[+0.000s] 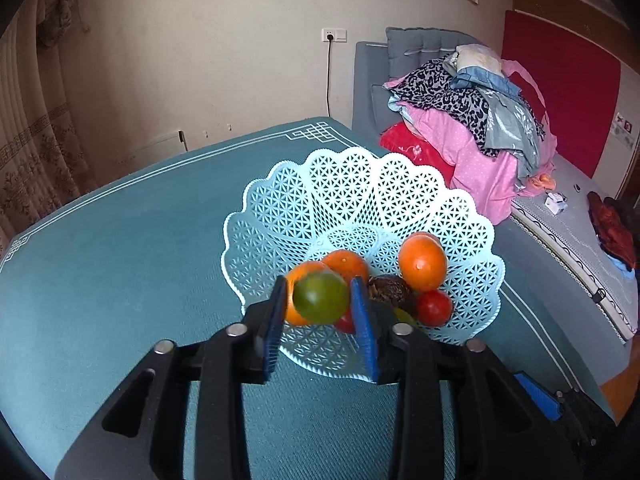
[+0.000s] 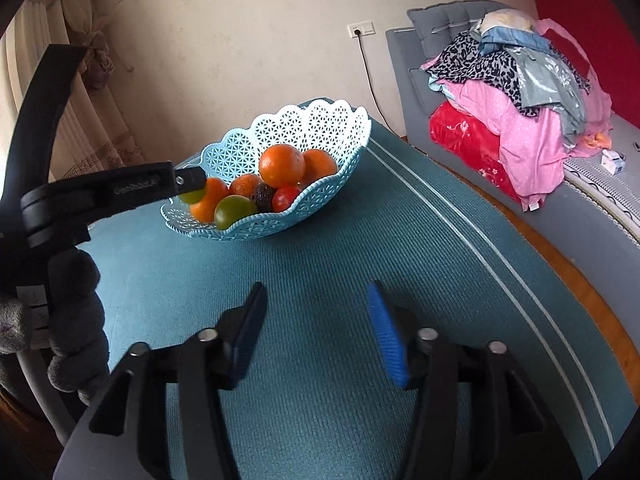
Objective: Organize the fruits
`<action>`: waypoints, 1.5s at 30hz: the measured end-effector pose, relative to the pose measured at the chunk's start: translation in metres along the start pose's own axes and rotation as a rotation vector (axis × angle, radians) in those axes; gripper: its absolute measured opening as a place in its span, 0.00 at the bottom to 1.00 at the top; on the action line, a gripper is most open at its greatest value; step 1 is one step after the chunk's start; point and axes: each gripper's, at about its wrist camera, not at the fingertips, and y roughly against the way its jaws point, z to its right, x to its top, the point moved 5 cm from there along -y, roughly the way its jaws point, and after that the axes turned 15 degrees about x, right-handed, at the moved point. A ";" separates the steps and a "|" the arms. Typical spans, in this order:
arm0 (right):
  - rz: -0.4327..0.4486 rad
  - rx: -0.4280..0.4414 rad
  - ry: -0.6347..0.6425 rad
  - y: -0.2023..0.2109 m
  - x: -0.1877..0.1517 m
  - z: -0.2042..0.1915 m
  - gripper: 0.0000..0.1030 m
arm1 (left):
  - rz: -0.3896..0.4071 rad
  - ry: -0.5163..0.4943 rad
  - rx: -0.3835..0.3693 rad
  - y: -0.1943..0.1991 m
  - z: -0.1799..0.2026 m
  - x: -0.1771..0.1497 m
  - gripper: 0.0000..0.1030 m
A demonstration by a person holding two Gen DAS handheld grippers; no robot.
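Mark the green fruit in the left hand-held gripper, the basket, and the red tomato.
green fruit [image 1: 320, 297], left wrist view, centre of its front face between the fingers.
basket [image 1: 344, 184], left wrist view, bare lattice of the far wall.
red tomato [image 1: 434, 307], left wrist view, middle of its skin.

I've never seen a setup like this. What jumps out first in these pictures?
The pale blue lattice basket on the teal tablecloth, piled with oranges and tomatoes. The left gripper holds a green fruit over the basket's near edge, while the right gripper waits open above the cloth. Behind, a heap of clothes covers the bed.
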 end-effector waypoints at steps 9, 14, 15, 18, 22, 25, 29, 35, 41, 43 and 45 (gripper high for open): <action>-0.012 -0.004 0.003 -0.002 -0.001 0.001 0.53 | 0.055 -0.022 0.132 0.010 -0.014 -0.004 0.86; -0.020 -0.010 0.006 -0.003 -0.001 0.001 0.53 | 0.070 -0.029 0.218 0.017 -0.027 -0.011 0.93; -0.021 -0.012 0.007 -0.003 -0.001 0.001 0.53 | 0.068 -0.029 0.226 0.018 -0.028 -0.013 0.93; -0.025 -0.020 0.013 -0.004 -0.002 -0.001 0.53 | 0.071 -0.036 0.238 0.022 -0.032 -0.018 0.93; -0.039 -0.029 0.020 -0.005 -0.002 -0.001 0.53 | 0.087 -0.043 0.251 0.032 -0.038 -0.026 0.96; -0.062 -0.038 0.033 -0.006 -0.003 -0.004 0.53 | 0.100 -0.044 0.248 0.041 -0.043 -0.030 0.97; -0.057 -0.072 0.081 0.001 0.004 -0.010 0.74 | 0.128 -0.053 0.266 0.051 -0.049 -0.034 0.98; -0.011 -0.117 0.119 0.017 0.021 -0.015 0.79 | 0.150 -0.044 0.275 0.066 -0.054 -0.037 0.98; 0.021 -0.134 0.148 0.029 0.036 -0.022 0.84 | 0.163 -0.017 0.275 0.080 -0.064 -0.039 0.98; 0.027 -0.129 0.150 0.031 0.038 -0.024 0.86 | 0.163 -0.010 0.275 0.082 -0.068 -0.039 0.98; 0.026 -0.127 0.156 0.032 0.038 -0.028 0.86 | 0.148 -0.008 0.275 0.083 -0.071 -0.041 0.98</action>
